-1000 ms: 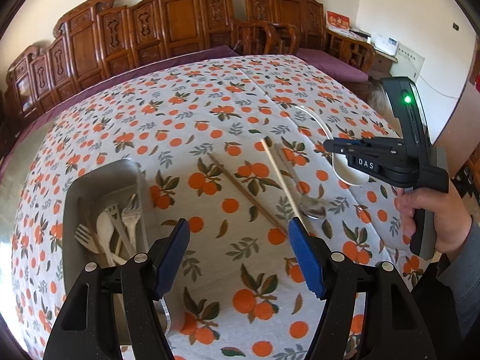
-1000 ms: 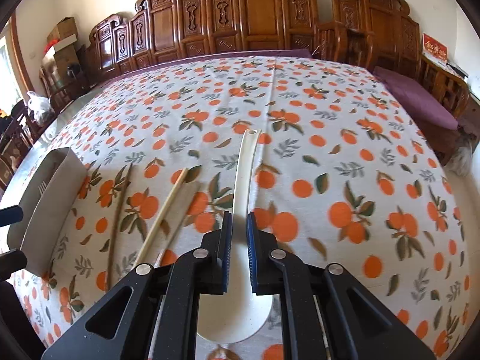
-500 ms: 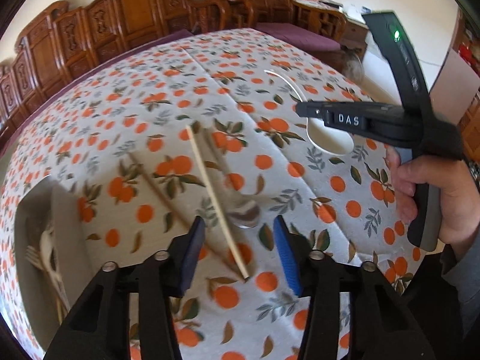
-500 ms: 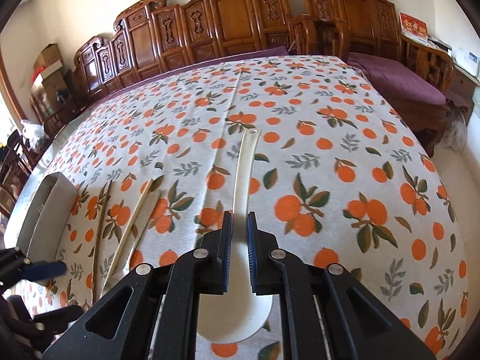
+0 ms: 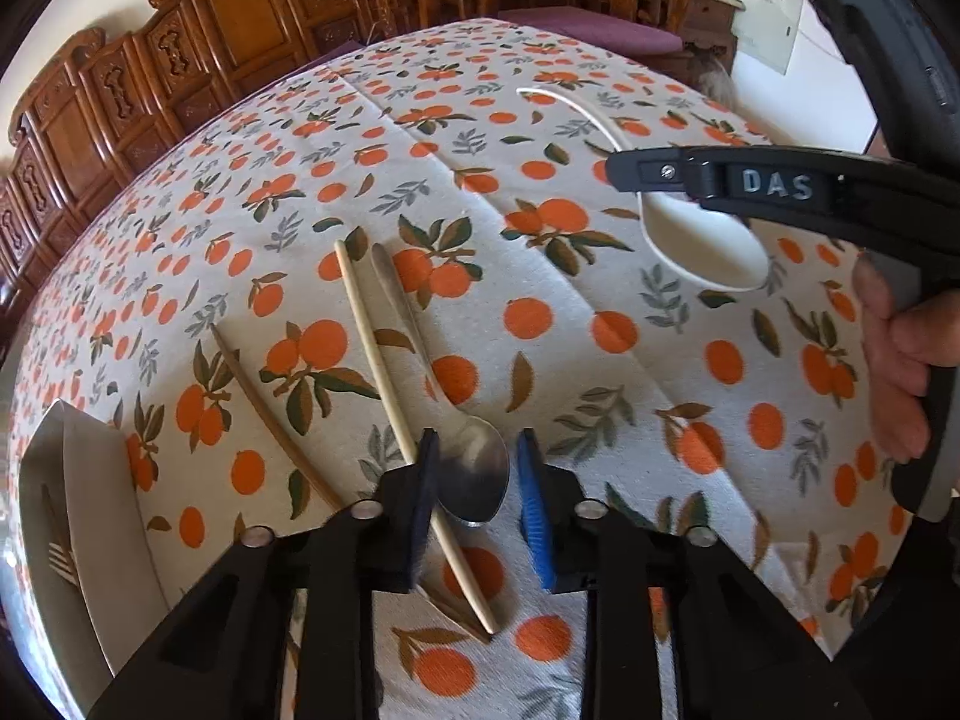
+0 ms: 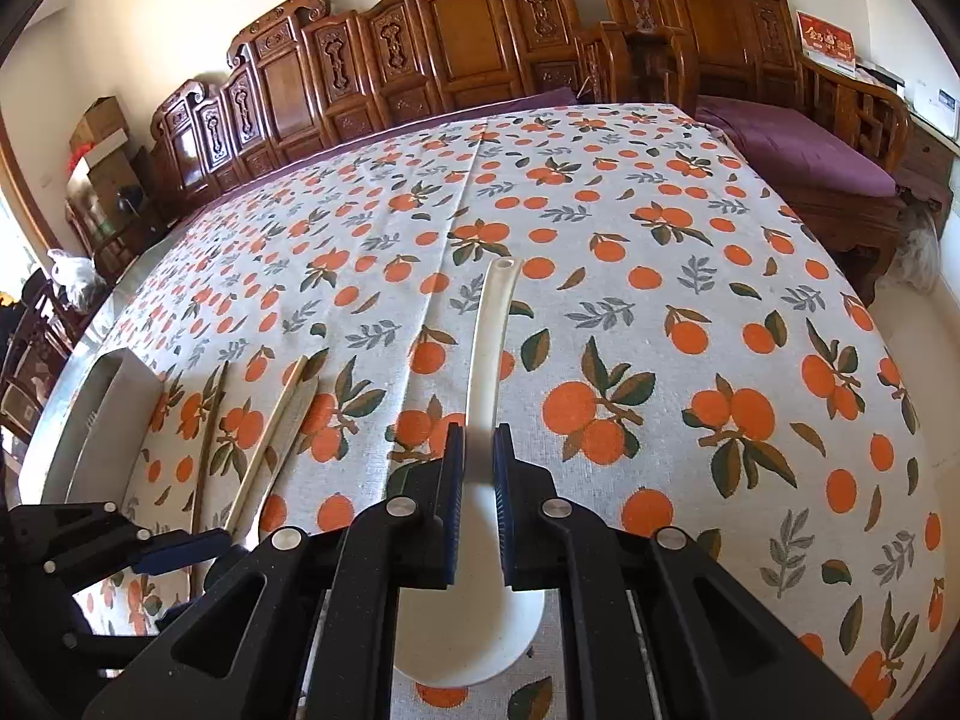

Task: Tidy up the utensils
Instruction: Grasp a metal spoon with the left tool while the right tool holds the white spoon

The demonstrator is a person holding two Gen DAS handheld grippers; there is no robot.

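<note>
Carved wooden chairs (image 6: 456,42) are ranged behind a table covered by an orange-patterned tablecloth (image 6: 690,312).

At the left edge of the table a grey utensil tray (image 5: 108,516) is seen, with fork tines (image 5: 60,558) visible inside it.

On the cloth a metal spoon (image 5: 474,474) is laid with its bowl toward the camera, and a pale chopstick (image 5: 384,372) is laid just beside its handle, possibly touching it. A darker chopstick (image 5: 264,408) is placed further left, apart from the pale one.

The left gripper (image 5: 474,498) is held low over the cloth with its fingers parted. The spoon's bowl is bracketed between them, and no contact with either pad can be made out; the pale chopstick passes close under the left finger.

A white ladle (image 6: 486,372) is stretched out on the cloth with its handle pointing toward the chairs. The right gripper (image 6: 478,498) is closed around the ladle's handle just above the bowl, although whether the pads are pressed firmly is hard to tell from the wrist view. In the left wrist view the ladle's bowl is seen beneath the right gripper's finger.
</note>
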